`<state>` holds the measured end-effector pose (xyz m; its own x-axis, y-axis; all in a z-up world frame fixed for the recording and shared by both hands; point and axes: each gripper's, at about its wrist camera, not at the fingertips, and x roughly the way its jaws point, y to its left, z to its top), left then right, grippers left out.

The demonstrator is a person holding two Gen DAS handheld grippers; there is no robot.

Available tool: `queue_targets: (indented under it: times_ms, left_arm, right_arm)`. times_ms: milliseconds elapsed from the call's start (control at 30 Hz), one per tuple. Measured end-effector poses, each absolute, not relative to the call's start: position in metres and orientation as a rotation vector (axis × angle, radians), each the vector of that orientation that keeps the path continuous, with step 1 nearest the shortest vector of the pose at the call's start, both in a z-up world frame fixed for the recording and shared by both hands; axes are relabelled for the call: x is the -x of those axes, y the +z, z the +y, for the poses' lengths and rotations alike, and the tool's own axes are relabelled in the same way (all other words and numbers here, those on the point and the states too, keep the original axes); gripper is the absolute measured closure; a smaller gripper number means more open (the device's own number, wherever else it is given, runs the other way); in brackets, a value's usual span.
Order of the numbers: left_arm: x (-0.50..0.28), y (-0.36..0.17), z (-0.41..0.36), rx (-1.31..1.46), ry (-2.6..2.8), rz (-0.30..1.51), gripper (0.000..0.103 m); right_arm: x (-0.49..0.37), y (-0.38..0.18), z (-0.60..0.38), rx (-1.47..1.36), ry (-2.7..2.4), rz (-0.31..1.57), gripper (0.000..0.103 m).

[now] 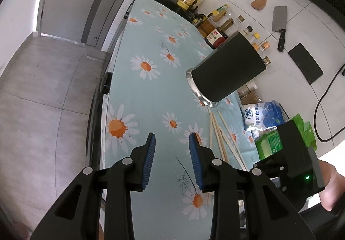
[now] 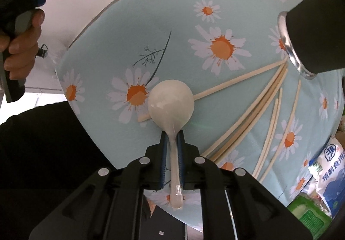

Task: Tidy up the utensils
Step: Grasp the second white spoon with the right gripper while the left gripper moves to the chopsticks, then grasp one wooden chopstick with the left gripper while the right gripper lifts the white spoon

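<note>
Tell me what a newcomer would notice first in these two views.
First, the white spoon, its handle clamped between the right gripper pads just above the daisy-print tablecloth. Next, the black cylinder holder with a shiny metal rim, standing on the cloth beyond a scatter of pale chopsticks. The left gripper hangs open and empty over the cloth.

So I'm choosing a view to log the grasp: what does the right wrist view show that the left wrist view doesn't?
Only the right wrist view shows the white spoon, its handle clamped in the right gripper, and the hand holding the left gripper. Only the left wrist view shows the left gripper with nothing between its pads, and the cleaver. Both show the black holder, chopsticks and daisy tablecloth.
</note>
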<state>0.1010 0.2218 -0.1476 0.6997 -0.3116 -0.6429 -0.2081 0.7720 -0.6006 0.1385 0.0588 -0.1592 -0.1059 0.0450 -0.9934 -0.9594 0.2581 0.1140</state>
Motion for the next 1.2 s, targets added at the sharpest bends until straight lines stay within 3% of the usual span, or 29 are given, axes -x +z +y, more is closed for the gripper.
queue_targets:
  times_ms: [400, 1200]
  left_arm:
    - [-0.125, -0.148, 0.201, 0.632, -0.117, 0.895, 0.072]
    - [-0.216, -0.16, 0.107, 0.227, -0.17, 1.24, 0.072]
  right_arm:
    - [-0.187, -0.115, 0.018, 0.756, 1.106, 1.369, 0.093]
    - [-0.266, -0.056, -0.113, 0.231, 1.167, 1.227, 0.094]
